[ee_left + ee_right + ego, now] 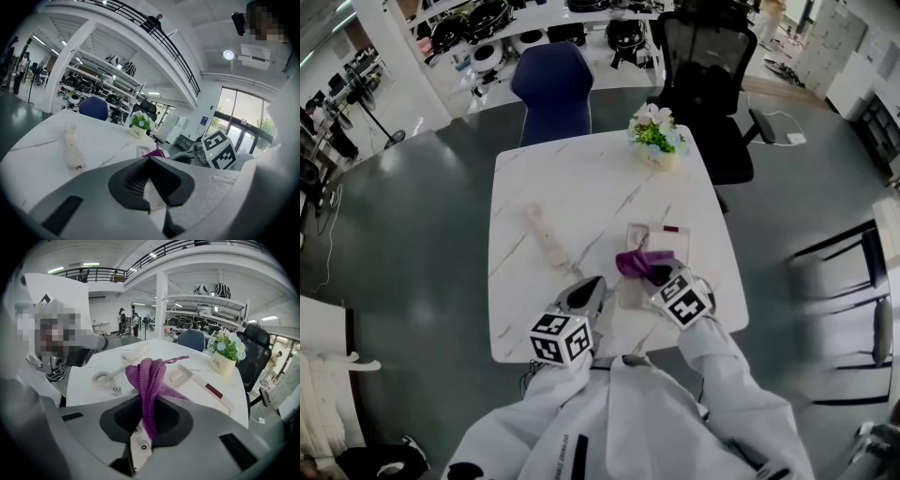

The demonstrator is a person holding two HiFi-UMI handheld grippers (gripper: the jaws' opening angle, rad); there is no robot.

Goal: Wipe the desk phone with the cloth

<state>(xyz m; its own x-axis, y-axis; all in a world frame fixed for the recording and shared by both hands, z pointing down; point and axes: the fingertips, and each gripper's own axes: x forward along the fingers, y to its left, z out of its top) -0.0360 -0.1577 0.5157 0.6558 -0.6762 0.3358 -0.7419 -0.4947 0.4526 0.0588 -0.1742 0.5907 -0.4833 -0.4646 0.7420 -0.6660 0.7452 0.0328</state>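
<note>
Our right claw [151, 398] is clamped on a bunched purple cloth [148, 376], which trails down onto the desk phone [668, 242]; number keys show just beneath the jaws. Our left claw [150, 159] has its jaws pressed together with nothing between them, low over the near edge of the white marble table [581, 178], at 7 o'clock. Beyond the table's far edge, at 12 o'clock, we see a blue chair [553, 89]. On the tabletop the phone lies at 4 o'clock. Its handset [548, 239] lies apart at 9 o'clock, with a coiled cord [101, 377] near it. A flower pot [656, 141] sits at 1 o'clock.
</note>
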